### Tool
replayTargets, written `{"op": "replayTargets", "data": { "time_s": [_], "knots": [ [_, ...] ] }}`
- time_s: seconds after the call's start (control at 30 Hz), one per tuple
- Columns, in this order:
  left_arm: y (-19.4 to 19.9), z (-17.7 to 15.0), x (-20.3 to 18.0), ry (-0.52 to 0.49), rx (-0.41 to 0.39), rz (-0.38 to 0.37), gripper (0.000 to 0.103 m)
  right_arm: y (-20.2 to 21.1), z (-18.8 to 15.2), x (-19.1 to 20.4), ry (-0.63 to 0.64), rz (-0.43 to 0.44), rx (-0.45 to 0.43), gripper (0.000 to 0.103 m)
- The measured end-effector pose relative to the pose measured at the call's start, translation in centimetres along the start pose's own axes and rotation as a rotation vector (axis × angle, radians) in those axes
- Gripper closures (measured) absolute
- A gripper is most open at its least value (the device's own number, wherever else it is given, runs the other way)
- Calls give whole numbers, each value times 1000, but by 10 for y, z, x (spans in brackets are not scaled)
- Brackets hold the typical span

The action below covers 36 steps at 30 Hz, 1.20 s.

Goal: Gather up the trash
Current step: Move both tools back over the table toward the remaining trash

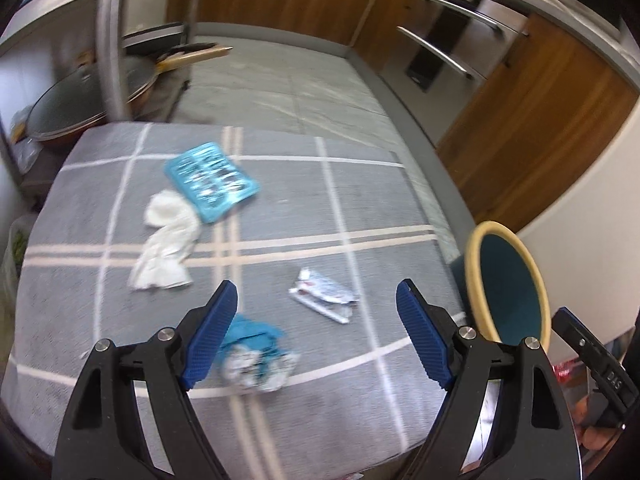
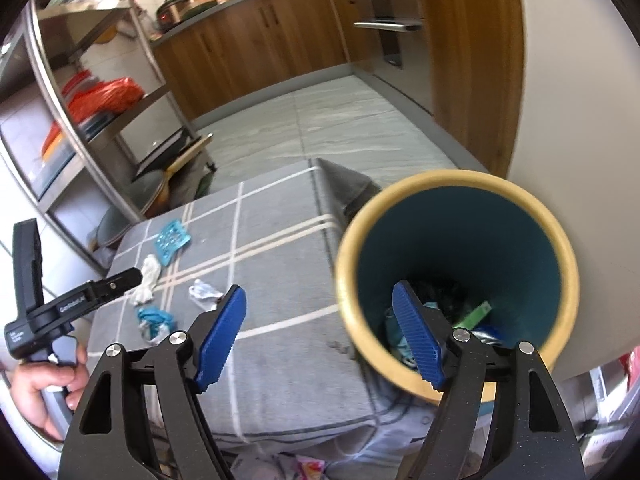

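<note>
Both tools are spread wide and hold nothing; the left tool (image 1: pixel 316 304) hovers above a crumpled blue wrapper (image 1: pixel 256 354) at lower centre of the checked counter (image 1: pixel 280 208). The right tool (image 2: pixel 319 306) straddles the rim of a teal bin (image 2: pixel 460 264), lower right, with trash inside; a white tissue (image 1: pixel 166 244) and blue tray (image 1: pixel 212 178) lie upper left.

Left gripper (image 1: pixel 316 336): held above the cloth-covered table (image 1: pixel 280 208).
Crumpled wrapper (image 1: pixel 256 356): lain on the table just below the left finger.
Flat wrapper (image 1: pixel 323 297): placed on the table ahead, between the fingers.
Tissue (image 1: pixel 166 246): set ahead and to the left, touching the tray (image 1: pixel 211 180) behind it.
Bin (image 1: pixel 506 284): stood to the right, beside the table edge.
Right gripper (image 2: pixel 318 334): held over the bin (image 2: pixel 456 280), its right finger inside the rim.
Trash (image 2: pixel 460 316): piled in the bin.
</note>
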<state>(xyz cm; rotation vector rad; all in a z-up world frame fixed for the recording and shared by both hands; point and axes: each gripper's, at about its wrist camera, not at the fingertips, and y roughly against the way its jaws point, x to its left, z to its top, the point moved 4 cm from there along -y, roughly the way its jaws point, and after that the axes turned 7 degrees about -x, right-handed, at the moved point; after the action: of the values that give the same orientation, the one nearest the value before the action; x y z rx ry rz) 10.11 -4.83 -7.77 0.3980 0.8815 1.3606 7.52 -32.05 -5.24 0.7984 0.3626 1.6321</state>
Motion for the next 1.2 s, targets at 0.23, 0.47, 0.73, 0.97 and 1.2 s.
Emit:
{"op": "replayTargets", "data": {
  "time_s": [0.23, 0.47, 0.73, 0.97, 1.2],
  "knots": [
    [1, -8, 29, 60, 18, 45, 22, -6, -3, 19, 25, 25, 15, 26],
    [1, -12, 44, 108, 33, 63, 21, -10, -6, 27, 34, 33, 27, 25],
    [-6, -20, 54, 205, 78, 37, 21, -8, -7, 24, 28, 30, 21, 25],
    [-20, -33, 62, 259, 143, 43, 21, -10, -8, 26, 29, 36, 28, 25],
    [-42, -49, 54, 177, 205, 58, 54, -21, -15, 41, 55, 56, 63, 25]
  ]
}}
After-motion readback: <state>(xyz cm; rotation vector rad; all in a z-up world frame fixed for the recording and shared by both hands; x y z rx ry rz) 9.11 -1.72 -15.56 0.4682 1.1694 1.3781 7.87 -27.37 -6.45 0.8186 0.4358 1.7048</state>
